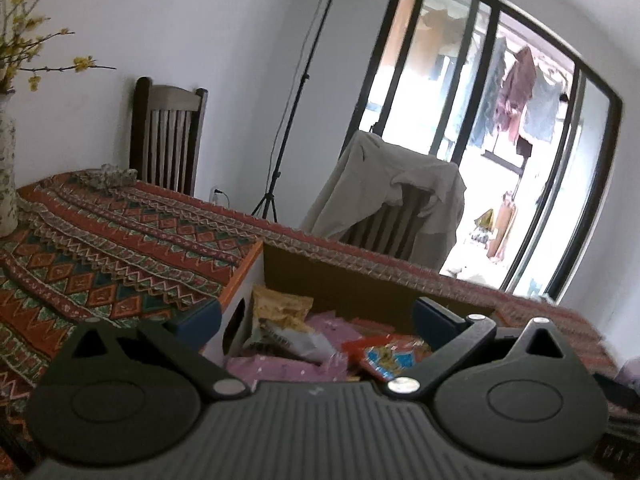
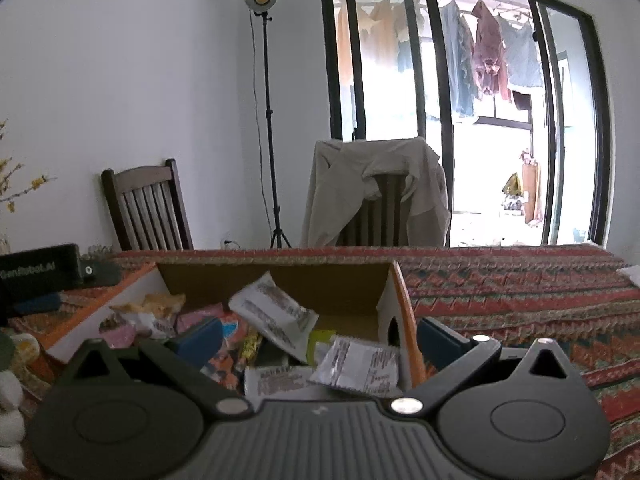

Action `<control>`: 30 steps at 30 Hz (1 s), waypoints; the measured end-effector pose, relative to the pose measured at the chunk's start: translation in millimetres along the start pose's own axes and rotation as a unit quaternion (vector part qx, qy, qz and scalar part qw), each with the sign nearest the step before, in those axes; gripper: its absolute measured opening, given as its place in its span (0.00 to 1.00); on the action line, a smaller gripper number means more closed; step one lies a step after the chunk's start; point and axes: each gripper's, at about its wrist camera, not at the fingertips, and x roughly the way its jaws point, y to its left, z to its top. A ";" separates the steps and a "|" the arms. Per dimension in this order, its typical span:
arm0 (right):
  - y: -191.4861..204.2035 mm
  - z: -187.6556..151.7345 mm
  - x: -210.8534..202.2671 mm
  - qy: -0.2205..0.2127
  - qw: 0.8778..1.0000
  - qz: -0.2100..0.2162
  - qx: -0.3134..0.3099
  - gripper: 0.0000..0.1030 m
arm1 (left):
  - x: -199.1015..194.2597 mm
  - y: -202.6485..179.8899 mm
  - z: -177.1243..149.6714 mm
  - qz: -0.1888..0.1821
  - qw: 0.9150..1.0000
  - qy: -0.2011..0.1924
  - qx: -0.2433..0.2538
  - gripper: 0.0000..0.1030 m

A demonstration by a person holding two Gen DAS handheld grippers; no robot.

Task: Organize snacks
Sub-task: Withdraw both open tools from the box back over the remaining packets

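An open cardboard box with an orange rim sits on the patterned tablecloth; it also shows in the right wrist view. It holds several snack packets: a yellow bag, pink packets, a red-and-blue packet, white packets and a silver packet. My left gripper is open and empty above the box's left side. My right gripper is open and empty above the box's right side. The other gripper's black body shows at the left.
The patterned tablecloth spreads around the box. A flowered vase stands at the far left. Two wooden chairs stand behind the table, one draped with a beige jacket. A light stand and glass doors are behind.
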 end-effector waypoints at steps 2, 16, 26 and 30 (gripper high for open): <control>0.5 4.3 -9.9 -0.004 1.000 -0.001 -0.002 1.00 | -9.4 -0.2 5.0 -0.006 1.000 -0.002 0.005 1.00; 1.4 -20.8 -54.8 0.043 0.999 -0.016 0.009 1.00 | -59.2 46.6 -16.2 0.017 0.997 0.050 0.055 1.00; 6.4 -49.4 -50.3 0.104 0.993 -0.026 0.048 1.00 | -66.3 71.0 -48.1 0.013 0.998 0.037 0.059 1.00; 12.8 -52.4 -45.8 0.114 0.992 -0.023 0.051 1.00 | -65.1 67.8 -51.5 0.013 0.997 0.038 0.069 1.00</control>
